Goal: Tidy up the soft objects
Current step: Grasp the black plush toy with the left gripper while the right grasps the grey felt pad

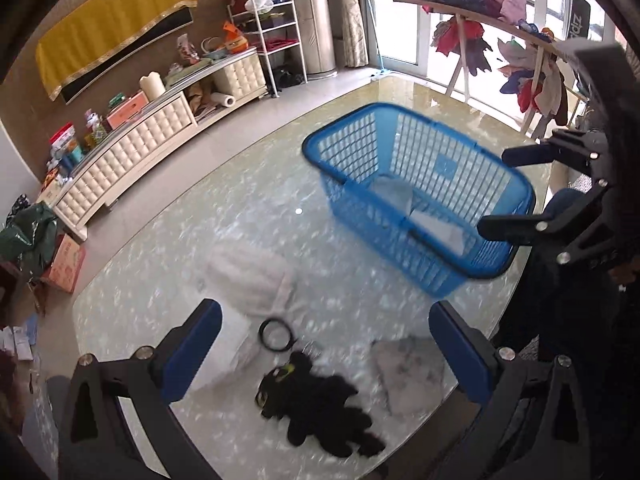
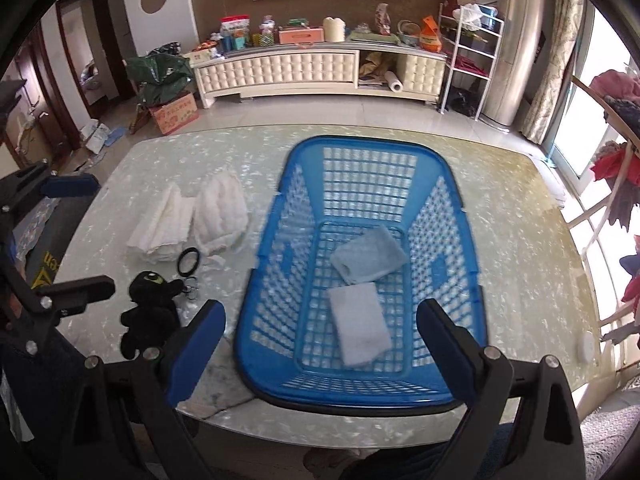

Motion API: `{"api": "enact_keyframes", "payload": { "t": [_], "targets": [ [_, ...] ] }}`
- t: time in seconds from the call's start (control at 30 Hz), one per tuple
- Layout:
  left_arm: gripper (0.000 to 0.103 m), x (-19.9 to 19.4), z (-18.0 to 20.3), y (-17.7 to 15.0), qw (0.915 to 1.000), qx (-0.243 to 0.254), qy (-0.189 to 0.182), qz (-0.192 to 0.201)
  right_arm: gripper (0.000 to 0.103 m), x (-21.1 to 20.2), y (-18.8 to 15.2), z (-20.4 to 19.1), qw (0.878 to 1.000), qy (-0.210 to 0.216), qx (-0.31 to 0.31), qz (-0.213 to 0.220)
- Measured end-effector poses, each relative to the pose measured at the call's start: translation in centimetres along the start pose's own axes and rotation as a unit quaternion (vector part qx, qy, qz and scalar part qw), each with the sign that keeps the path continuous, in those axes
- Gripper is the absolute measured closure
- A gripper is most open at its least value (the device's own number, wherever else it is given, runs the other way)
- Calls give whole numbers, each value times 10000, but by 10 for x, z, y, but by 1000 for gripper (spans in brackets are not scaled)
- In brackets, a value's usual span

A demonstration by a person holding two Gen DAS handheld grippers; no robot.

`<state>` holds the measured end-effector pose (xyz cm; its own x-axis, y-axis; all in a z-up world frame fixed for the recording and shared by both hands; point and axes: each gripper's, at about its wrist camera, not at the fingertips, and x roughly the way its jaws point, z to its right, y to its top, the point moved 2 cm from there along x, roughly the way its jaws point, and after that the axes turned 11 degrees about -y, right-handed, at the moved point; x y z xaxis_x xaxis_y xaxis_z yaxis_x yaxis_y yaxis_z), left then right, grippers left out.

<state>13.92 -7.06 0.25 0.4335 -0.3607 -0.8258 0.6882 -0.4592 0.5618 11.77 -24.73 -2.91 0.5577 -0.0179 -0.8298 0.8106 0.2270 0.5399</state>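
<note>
Basket (image 2: 360,394) mouth open – plush (image 2: 150,308), ring (image 2: 189,261) crowd table's (image 2: 520,240) left

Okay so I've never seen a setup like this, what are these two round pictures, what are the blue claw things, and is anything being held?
No robot here: a person holds a two-finger gripper in each hand, each with a fisheye camera looking along its fingers. One picture is from the left gripper, the other from the right gripper. Both stand open, holding nothing. On the table sits a blue basket containing two pale folded cloths. Beside it lie white folded fabrics, a black plush toy and a black ring.
</note>
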Motion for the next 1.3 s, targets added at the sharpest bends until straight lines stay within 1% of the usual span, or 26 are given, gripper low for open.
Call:
{"api": "enact_keyframes", "payload": {
  "t": [0.1, 0.2, 0.33, 0.53, 0.73, 0.9, 1.13, 1.23, 1.3],
  "targets": [
    [0, -5, -9, -15, 9999, -146, 40, -9, 7, -2, 0, -19, 9997, 206, -125, 55],
    [0, -7, -17, -29, 9996, -289, 51, -41, 7, -6, -1, -41, 9990, 242, -369, 110],
    [0, -8, -25, -52, 9990, -444, 55, -88, 7, -6, -2, -61, 9980, 358, -505, 128],
    [0, 1, -29, -82, 9976, -667, 4, -200, 7, -2, -6, -88, 9958, 409, -815, 78],
    [0, 14, -36, -109, 9949, -953, -14, -341, 7, 9, -19, -115, 9921, 456, -1167, -47],
    [0, 25, -44, -119, 9924, -1145, -82, -445, 7, 23, -31, -132, 9884, 518, -1407, -253],
    [0, 45, -51, -124, 9898, -1284, -178, -585, 7, 41, -44, -149, 9825, 504, -1732, -464],
    [0, 51, -55, -123, 9891, -1339, -215, -570, 7, 51, -49, -151, 9814, 465, -1770, -582],
    [0, 55, -58, -122, 9881, -1409, -256, -565, 7, 53, -52, -153, 9802, 314, -1891, -504]
  ]
}}
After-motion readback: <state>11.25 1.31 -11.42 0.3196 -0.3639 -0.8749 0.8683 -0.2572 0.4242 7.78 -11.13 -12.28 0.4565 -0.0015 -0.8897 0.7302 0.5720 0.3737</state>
